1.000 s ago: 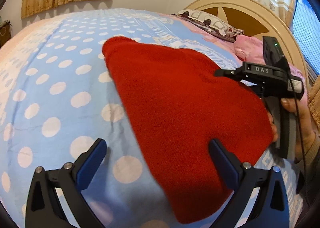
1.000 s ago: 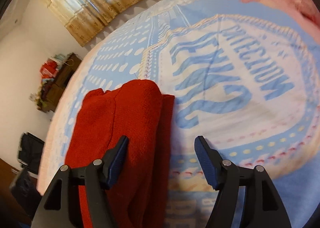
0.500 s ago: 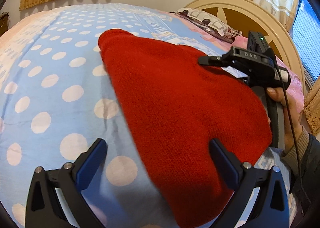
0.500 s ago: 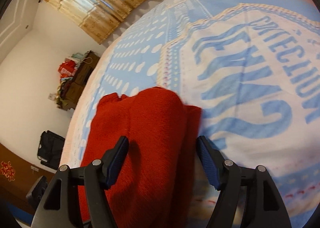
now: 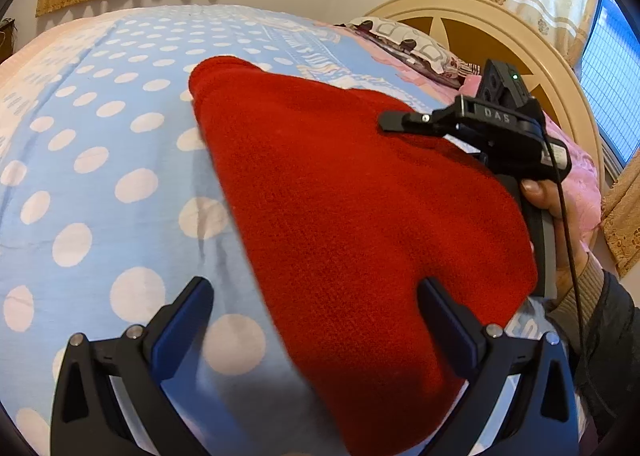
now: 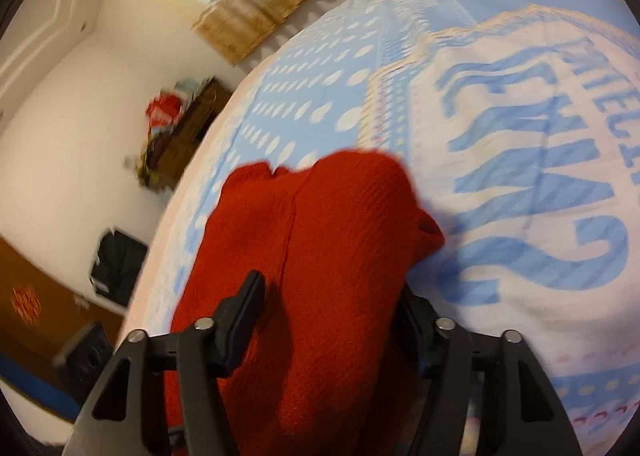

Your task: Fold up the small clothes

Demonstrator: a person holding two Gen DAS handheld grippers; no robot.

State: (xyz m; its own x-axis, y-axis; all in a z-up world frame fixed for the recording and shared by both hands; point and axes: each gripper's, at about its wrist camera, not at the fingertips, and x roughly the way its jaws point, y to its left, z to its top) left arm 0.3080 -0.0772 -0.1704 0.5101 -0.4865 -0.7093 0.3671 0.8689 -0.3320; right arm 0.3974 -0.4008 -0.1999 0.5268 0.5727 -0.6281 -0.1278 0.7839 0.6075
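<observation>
One red garment (image 5: 352, 224) stretches lengthwise toward the headboard (image 5: 532, 56).

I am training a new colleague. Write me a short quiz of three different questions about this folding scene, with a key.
1. True or false: the left hand-held gripper is open.
2. The red garment lies on: A) a wooden table B) a blue bedspread with white dots C) the floor
3. Fill in: the right hand-held gripper has the ___ garment between its fingers.

Key: 1 true; 2 B; 3 red.
</observation>
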